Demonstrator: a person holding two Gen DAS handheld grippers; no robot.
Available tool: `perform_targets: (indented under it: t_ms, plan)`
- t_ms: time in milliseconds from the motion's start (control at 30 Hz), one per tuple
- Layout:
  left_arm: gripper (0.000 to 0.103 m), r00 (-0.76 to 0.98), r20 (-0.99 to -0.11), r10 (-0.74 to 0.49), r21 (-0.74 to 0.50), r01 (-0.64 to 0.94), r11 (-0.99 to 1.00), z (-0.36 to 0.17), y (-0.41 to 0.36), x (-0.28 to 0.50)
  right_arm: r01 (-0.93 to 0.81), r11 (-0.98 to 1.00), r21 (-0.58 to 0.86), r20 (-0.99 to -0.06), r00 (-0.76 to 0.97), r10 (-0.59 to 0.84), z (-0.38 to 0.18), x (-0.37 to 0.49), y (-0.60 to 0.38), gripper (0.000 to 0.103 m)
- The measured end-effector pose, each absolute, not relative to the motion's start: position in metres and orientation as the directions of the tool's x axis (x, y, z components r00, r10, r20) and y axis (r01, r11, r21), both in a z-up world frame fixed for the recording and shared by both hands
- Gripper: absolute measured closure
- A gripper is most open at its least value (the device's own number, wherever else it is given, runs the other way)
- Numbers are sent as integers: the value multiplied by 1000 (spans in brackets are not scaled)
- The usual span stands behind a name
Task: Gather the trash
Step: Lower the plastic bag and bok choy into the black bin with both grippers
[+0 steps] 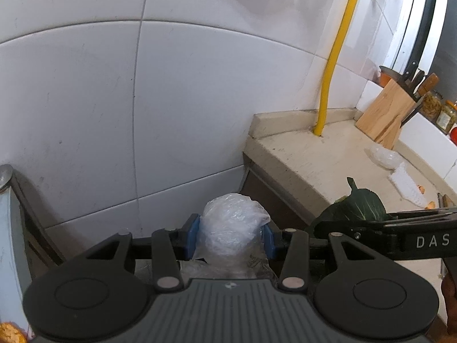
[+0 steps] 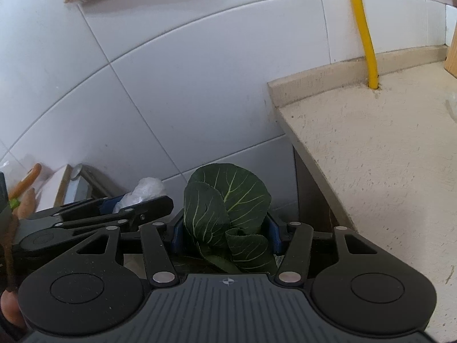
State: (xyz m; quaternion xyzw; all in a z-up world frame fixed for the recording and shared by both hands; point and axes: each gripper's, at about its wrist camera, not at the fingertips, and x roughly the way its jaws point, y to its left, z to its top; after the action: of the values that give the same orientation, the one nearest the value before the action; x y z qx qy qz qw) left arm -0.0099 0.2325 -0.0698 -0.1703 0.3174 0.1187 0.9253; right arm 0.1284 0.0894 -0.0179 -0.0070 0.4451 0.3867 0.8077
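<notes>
Up close in the left wrist view, the left gripper (image 1: 230,235) clamps a crumpled plastic bag (image 1: 232,223) between its blue pads, in front of the white tiled wall (image 1: 100,85). Beside it lies the beige counter (image 1: 314,157), with a knife block (image 1: 385,114) at the back.

From the right wrist view, the right gripper (image 2: 225,235) grips dark green leaves (image 2: 225,211), left of the counter edge (image 2: 371,157).

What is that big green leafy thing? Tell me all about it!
It is a bunch of dark green leaves, like cabbage leaves, with pale veins. The leaves look soft and curled, several overlapping, standing up. The right gripper holds them, its blue pads pressing both sides. They hang in the air beside the counter, in front of the white tiled wall.
</notes>
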Motion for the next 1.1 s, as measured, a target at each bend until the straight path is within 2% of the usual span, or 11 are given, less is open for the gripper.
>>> perform_targets:
  t_ms: [600,1100]
  plan:
    - [64,721,-677,150,-180,-359,916,-79,233,-2,-622,715,320,-761,281,585,-38,137,101,42]
    - [64,678,-723,130,-166,-354,920,-89,232,10,-606,733,308,-777,284,561,-47,142,104,41]
